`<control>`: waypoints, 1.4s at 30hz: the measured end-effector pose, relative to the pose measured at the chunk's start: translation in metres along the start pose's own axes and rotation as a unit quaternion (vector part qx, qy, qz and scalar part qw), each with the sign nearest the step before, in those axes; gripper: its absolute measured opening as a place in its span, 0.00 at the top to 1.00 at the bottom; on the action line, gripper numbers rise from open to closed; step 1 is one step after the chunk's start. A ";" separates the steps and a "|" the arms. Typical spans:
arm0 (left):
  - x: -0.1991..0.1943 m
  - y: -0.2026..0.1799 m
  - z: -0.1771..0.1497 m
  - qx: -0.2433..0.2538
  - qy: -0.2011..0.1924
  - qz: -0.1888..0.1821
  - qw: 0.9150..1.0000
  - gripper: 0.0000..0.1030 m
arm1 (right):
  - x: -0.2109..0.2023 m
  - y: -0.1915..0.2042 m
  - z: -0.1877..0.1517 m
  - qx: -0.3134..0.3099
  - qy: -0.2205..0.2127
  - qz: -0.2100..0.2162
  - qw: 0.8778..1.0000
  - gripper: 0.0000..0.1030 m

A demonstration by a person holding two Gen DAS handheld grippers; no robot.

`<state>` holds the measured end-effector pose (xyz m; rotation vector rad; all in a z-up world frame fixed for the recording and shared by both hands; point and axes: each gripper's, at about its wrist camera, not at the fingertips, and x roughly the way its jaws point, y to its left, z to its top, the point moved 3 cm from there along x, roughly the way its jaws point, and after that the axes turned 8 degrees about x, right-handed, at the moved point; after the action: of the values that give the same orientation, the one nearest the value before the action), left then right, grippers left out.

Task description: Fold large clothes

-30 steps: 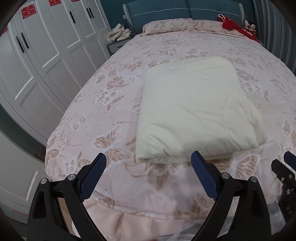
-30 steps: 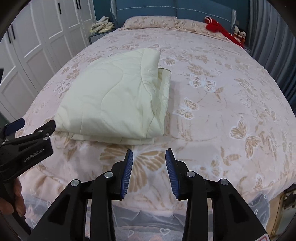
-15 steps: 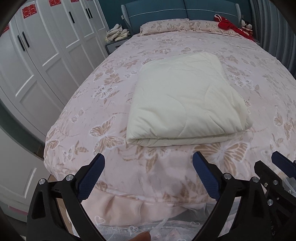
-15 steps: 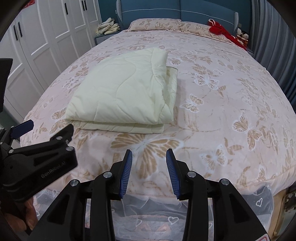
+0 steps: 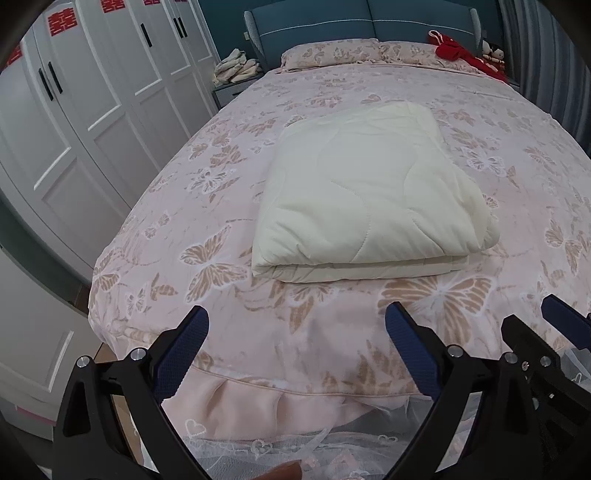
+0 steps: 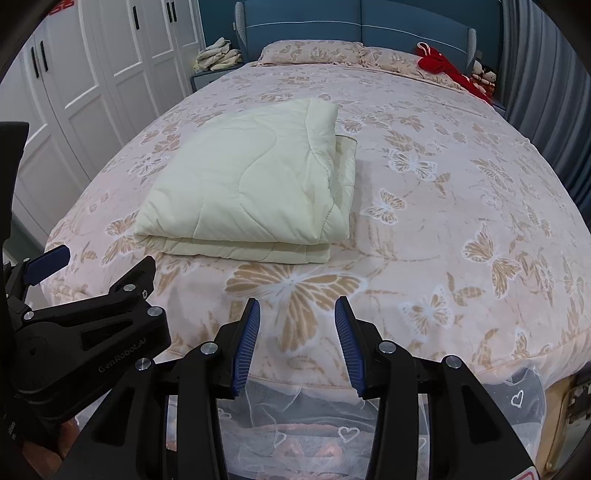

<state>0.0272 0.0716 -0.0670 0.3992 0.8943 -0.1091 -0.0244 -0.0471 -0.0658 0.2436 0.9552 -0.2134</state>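
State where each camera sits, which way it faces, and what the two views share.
Left wrist: on the left hand-held gripper, aimed down over the bed's foot at the folded cream quilt; open fingers and a fingertip show.
Right wrist: on the right hand-held gripper, jaws opening, nothing between.
Shared: quilt, butterfly bedspread, blue headboard.

And here is the bed [image 5: 207, 229], spread edge to edge with a pink coverlet [image 6: 461, 206] patterned in tan and white butterflies. Near its foot lies a cream quilt [image 5: 365, 195], folded into a thick rectangle (stacked layers showing along the near edge). Up by the blue headboard [image 5: 369, 18] sit two matching pillows [image 5: 332, 53], and a red garment [image 6: 439, 66] lies at the far right corner.
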 end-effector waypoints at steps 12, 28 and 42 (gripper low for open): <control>0.003 0.002 -0.006 -0.014 0.013 -0.013 1.000 0.09 | 0.000 0.006 -0.004 -0.006 0.003 -0.004 1.000 0.59; 0.006 0.006 -0.011 -0.023 0.020 -0.018 0.999 0.09 | 0.001 0.007 -0.005 -0.010 0.005 -0.004 1.000 0.59; 0.005 0.005 -0.012 -0.022 0.019 -0.016 0.999 0.09 | 0.001 0.006 -0.006 -0.011 0.005 -0.004 1.000 0.59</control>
<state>0.0225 0.0809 -0.0759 0.3481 0.9397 -0.1114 -0.0265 -0.0399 -0.0690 0.2215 0.9681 -0.2088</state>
